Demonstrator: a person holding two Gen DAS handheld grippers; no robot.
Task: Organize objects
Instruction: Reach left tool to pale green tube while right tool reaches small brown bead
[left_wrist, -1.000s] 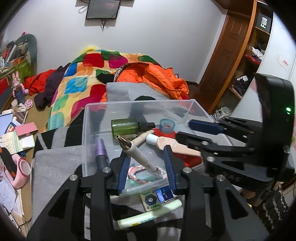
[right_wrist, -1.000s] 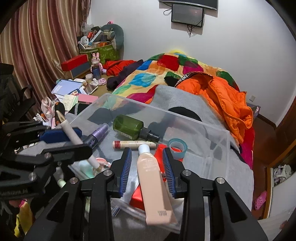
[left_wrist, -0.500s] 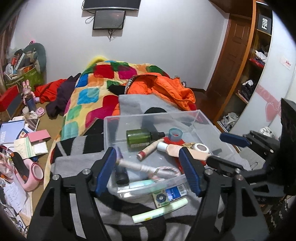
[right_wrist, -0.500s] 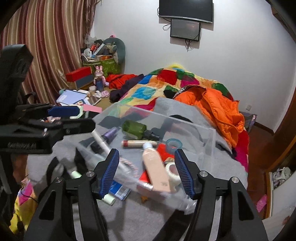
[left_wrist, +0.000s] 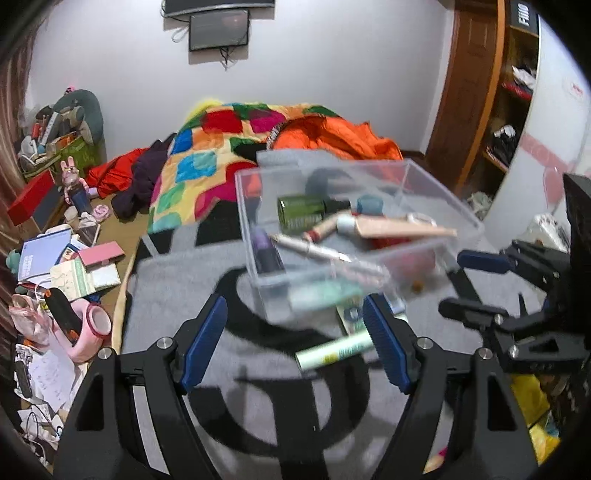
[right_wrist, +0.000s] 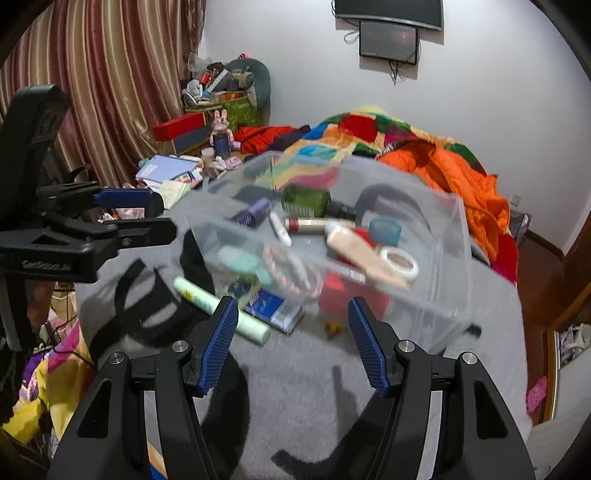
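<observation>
My left gripper (left_wrist: 295, 345) hung over the grey blanket (left_wrist: 177, 280), its fingers (left_wrist: 205, 341) spread and still opening, nothing between the pads. My right gripper (right_wrist: 290, 345) stood with fingers (right_wrist: 218, 343) apart, nothing between them either.

The clear plastic box (left_wrist: 443, 192) sat on the blanket ahead of both grippers. In the left wrist view:
- pen-shaped tool (left_wrist: 314, 249) lay flat in the box, long axis running from upper left to lower right, tip toward the lower right.
- beige tube (left_wrist: 399, 227) lay nearly level across the view, white cap at its left end, flat end to the right.
- green bottle (left_wrist: 301, 210) lay on its side, dark neck pointing right.
- purple item (left_wrist: 264, 247) stood along the box's left wall; details blurred.
- pale green tube (left_wrist: 334, 350) lay outside on the blanket, just in front of the box, rising slightly to the right.

In the right wrist view the beige tube (right_wrist: 364, 256) ran from upper left to lower right, beside a white tape roll (right_wrist: 399, 262).

Against a second earlier: my left fingers then pinched the pen-shaped tool, tip up and to the left, and my right fingers pinched the beige tube, cap away from me. Both items now lay loose in the box, and both grippers had drawn back, the box showing smaller and farther off.
</observation>
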